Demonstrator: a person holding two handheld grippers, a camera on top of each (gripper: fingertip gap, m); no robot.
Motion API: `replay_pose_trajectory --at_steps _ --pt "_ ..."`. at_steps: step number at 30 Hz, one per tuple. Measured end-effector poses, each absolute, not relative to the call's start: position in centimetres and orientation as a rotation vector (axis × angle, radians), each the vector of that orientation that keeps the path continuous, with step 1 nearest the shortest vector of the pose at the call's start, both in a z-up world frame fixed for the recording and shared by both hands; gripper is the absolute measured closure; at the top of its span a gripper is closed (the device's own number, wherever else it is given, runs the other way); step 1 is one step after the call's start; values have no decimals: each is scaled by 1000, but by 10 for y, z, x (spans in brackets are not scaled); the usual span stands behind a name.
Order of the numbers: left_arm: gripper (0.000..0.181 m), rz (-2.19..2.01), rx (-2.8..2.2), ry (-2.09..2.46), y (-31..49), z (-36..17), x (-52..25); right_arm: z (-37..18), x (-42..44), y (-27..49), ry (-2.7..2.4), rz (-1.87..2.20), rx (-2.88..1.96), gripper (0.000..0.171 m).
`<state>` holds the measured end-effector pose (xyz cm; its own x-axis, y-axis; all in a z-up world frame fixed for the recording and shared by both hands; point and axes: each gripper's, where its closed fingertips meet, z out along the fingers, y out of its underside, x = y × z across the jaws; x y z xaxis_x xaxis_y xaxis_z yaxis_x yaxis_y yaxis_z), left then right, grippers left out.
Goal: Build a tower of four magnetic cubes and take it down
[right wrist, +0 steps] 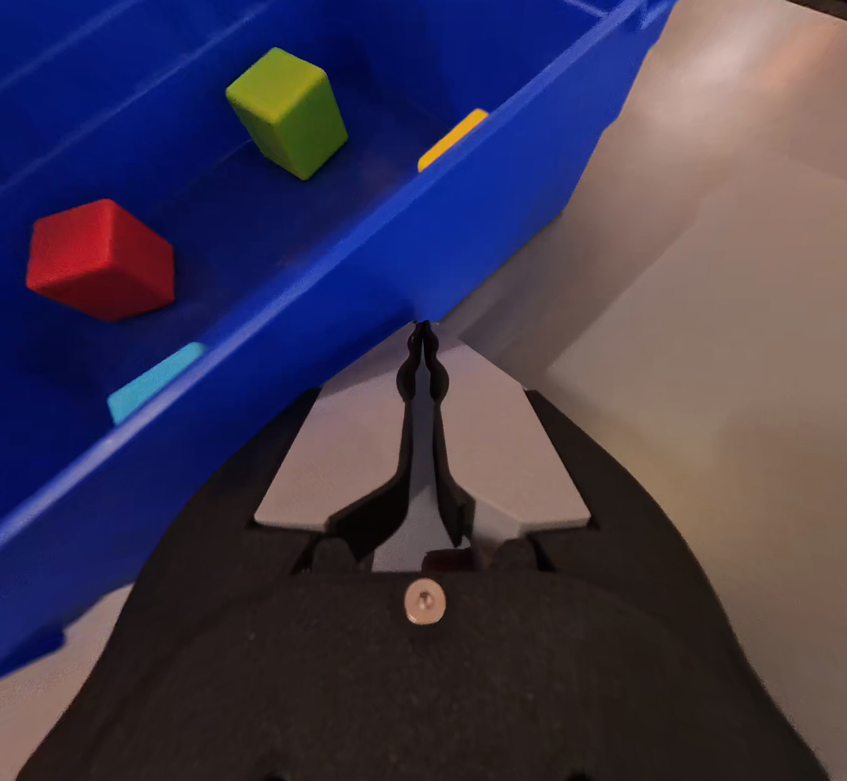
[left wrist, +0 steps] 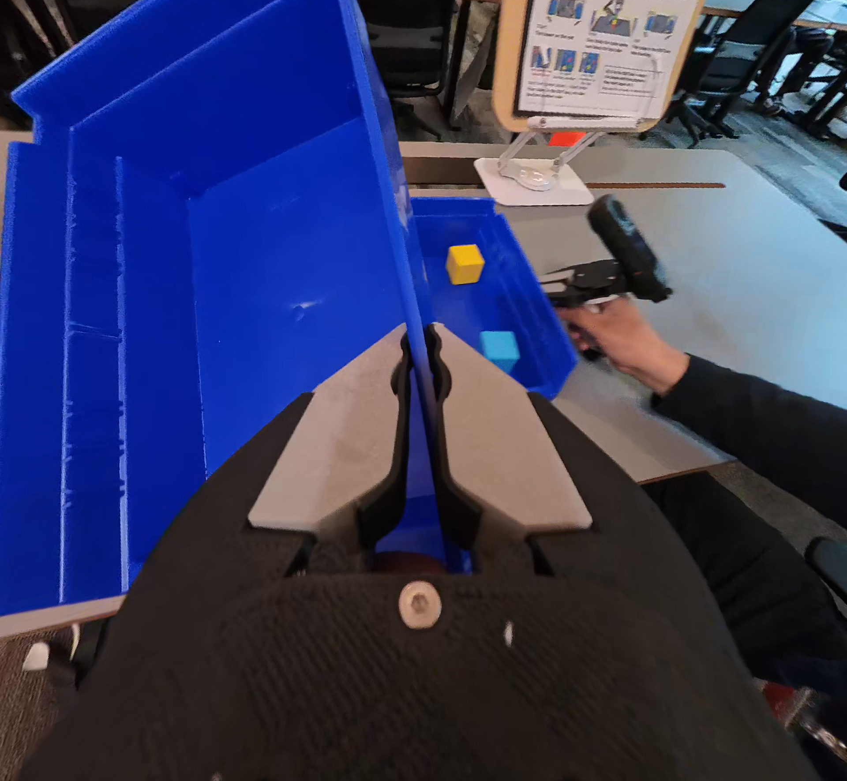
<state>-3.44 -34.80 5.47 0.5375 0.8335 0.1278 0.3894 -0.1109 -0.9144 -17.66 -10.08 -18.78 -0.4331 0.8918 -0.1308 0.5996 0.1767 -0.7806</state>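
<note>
My left gripper [left wrist: 419,340] is shut on the edge of a raised blue lid [left wrist: 256,255], which stands steeply tilted and hides the left part of the blue bin [left wrist: 536,301]. A yellow cube [left wrist: 464,264] and a light blue cube [left wrist: 499,349] lie in the bin. The right wrist view shows the bin [right wrist: 412,246] holding a green cube [right wrist: 288,113], a red cube [right wrist: 98,259], the yellow cube [right wrist: 451,138] and the light blue cube [right wrist: 153,381], all apart. My right gripper [right wrist: 422,333] is shut and empty, its tips at the bin's outer wall; it also shows in the left wrist view [left wrist: 550,285].
A person's hand [left wrist: 628,342] holds the right gripper over the grey table [left wrist: 733,255]. A stand with a printed sheet [left wrist: 600,26] is behind the bin, with a small orange-red thing [left wrist: 566,138] under it. Office chairs and desks are beyond. The table's front edge [left wrist: 678,470] is near. Across from one pair of fingers to the other is roughly 40 centimetres.
</note>
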Motion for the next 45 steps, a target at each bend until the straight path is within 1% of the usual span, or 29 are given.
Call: replay_pose_trajectory --at_steps 3,5,7,10,15,18,22,28,31,35,37,39,41,43,45 --pt "180 508 -1729 -969 -320 63 -26 -191 -185 -129 -2153 1198 -1414 171" --pt "180 501 -1740 -927 -299 69 -21 -189 -188 -123 -2129 1170 -1431 171" --pt "180 494 -1745 -877 -272 76 -17 -166 -182 -109 -2062 1276 -1424 171" --pt "180 454 -1765 -781 -220 84 -11 -125 -162 -52 -1934 1380 -1365 171" --pt "179 315 -1784 -637 -105 78 2 -83 -105 97 -1740 1405 -1413 171" --pt "179 242 -1824 -570 -31 59 15 -72 -61 183 -1653 1375 -1464 171" --pt "179 192 -1910 -514 71 12 30 -83 -6 268 -1606 1261 -1544 171" --pt "179 173 -2054 -475 212 -58 46 -112 68 369 -1512 955 -1655 167" --pt "179 274 -2127 -459 271 -85 47 -121 100 412 -1440 788 -1721 165" --pt "180 381 -2123 -498 334 -104 46 -128 133 452 -1340 621 -1774 162" --pt "179 413 -2133 -498 359 -116 48 -132 143 460 -1324 563 -1782 162" --pt "175 362 -2147 -526 380 -130 56 -135 150 462 -1316 546 -1788 162" --pt "168 307 -2076 -522 395 -124 67 -137 155 460 -1317 531 -1786 162" --pt "162 316 -2013 -453 398 -107 77 -134 158 454 -1312 533 -1761 162" --pt "162 298 -1955 -367 382 -85 91 -125 157 436 -1322 592 -1714 162"
